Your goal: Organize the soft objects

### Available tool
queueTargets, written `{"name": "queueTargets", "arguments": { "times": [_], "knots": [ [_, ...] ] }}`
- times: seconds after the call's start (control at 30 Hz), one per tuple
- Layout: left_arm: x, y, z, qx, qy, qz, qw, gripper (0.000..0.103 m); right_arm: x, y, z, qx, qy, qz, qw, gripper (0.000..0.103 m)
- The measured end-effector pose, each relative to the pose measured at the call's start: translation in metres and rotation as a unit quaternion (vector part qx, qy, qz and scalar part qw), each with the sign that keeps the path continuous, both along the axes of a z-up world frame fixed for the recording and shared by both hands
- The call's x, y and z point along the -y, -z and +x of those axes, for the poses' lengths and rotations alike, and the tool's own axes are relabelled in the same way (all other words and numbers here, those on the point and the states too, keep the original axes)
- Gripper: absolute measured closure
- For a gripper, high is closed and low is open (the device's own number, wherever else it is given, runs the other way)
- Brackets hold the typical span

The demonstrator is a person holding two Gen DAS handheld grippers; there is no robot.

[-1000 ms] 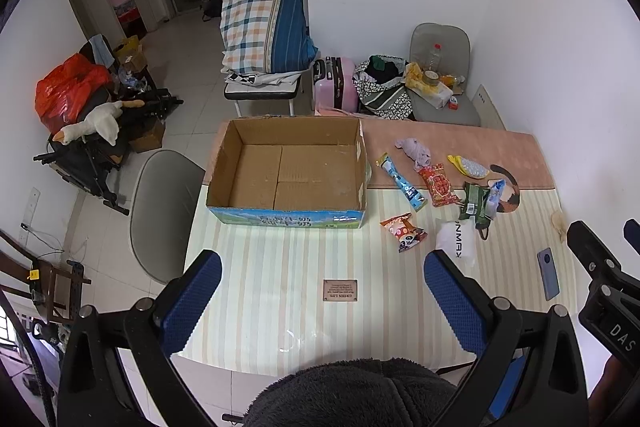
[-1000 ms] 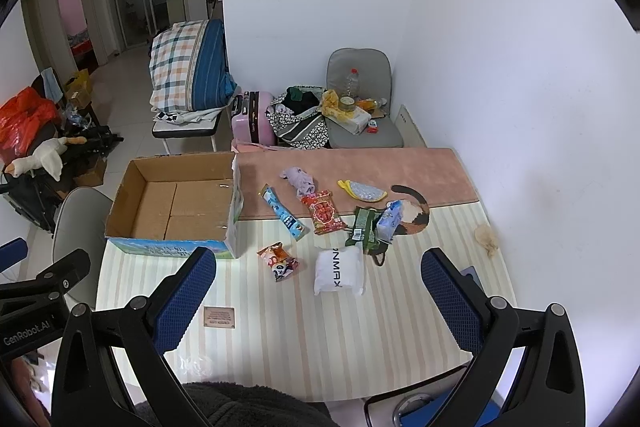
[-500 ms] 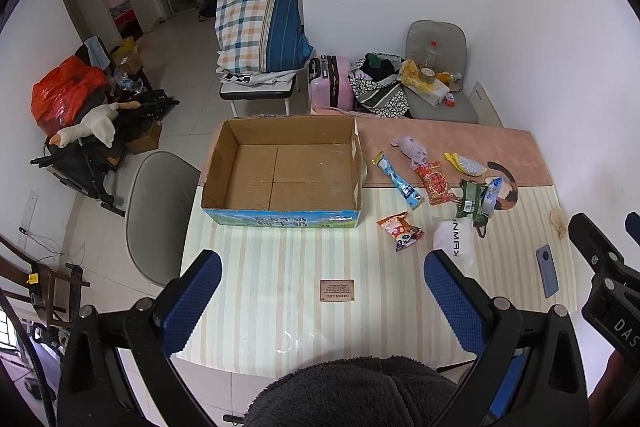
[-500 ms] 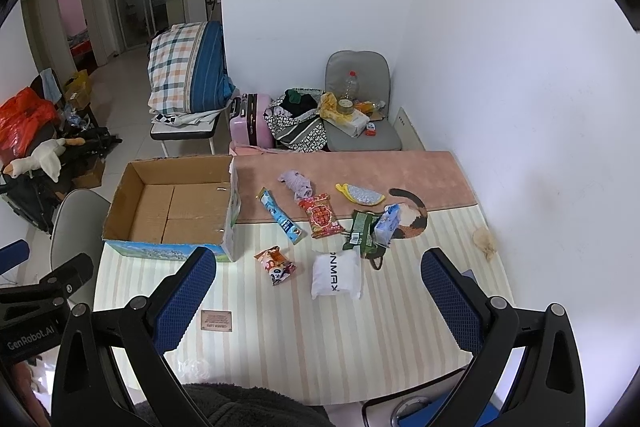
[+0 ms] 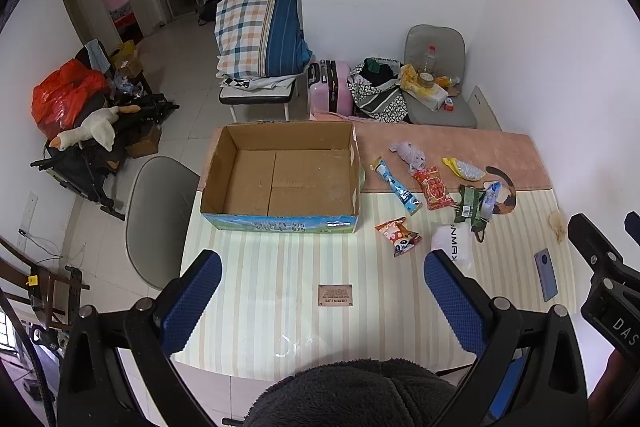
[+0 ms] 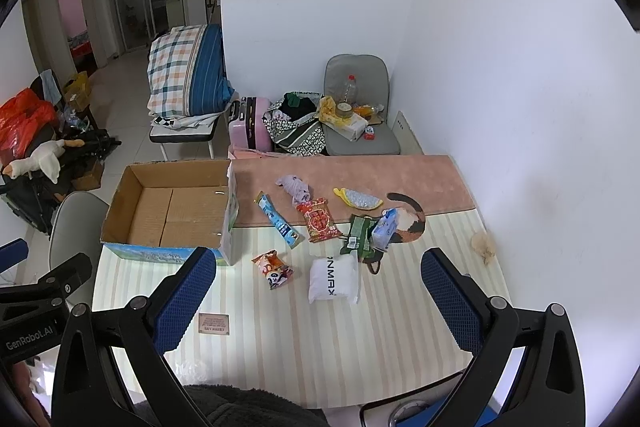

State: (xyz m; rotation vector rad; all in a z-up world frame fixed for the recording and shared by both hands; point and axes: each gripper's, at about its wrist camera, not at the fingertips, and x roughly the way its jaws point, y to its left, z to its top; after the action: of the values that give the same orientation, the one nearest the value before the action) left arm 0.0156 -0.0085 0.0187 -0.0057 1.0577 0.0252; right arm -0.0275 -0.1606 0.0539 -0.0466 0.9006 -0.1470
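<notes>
Only the left wrist view shows a blue phone (image 5: 546,274) lying at the right edge of the bench (image 5: 280,307), and the right gripper's black body at the far right of the frame. Only the right wrist view shows the left gripper's body at lower left.

The soft things lie in a loose cluster right of centre in both views: a white pouch (image 6: 334,279) with black lettering, a small orange snack bag (image 6: 273,269), a long blue packet (image 6: 278,219), a red packet (image 6: 319,220), a green packet (image 6: 357,231), a pale blue pack (image 6: 385,223), a lilac cloth (image 6: 295,186) crumpled on the pink mat (image 6: 420,175), and a yellow-edged pouch (image 6: 359,197). The open cardboard box (image 5: 280,175) stands left of them, nothing inside it.

The left gripper (image 5: 322,297) has its blue fingers (image 5: 192,301) spread wide, holding nothing, low in the frame below the box. The right gripper (image 6: 318,293) is likewise wide apart and bare; the white pouch sits between its fingers (image 6: 450,297) in the frame, farther along the bench, untouched.
</notes>
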Motion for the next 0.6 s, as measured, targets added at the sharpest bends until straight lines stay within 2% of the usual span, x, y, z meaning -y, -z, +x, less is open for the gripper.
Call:
{"name": "queueTargets", "arguments": {
  "times": [0.6],
  "knots": [
    [-0.0026, -0.0011, -0.0016, 0.01, -0.001, -0.003, 0.9999, 0.0, -0.0004, -0.0073, -0.0025, 0.004, -0.003, 0.0, 1.0, 0.0]
  ]
}}
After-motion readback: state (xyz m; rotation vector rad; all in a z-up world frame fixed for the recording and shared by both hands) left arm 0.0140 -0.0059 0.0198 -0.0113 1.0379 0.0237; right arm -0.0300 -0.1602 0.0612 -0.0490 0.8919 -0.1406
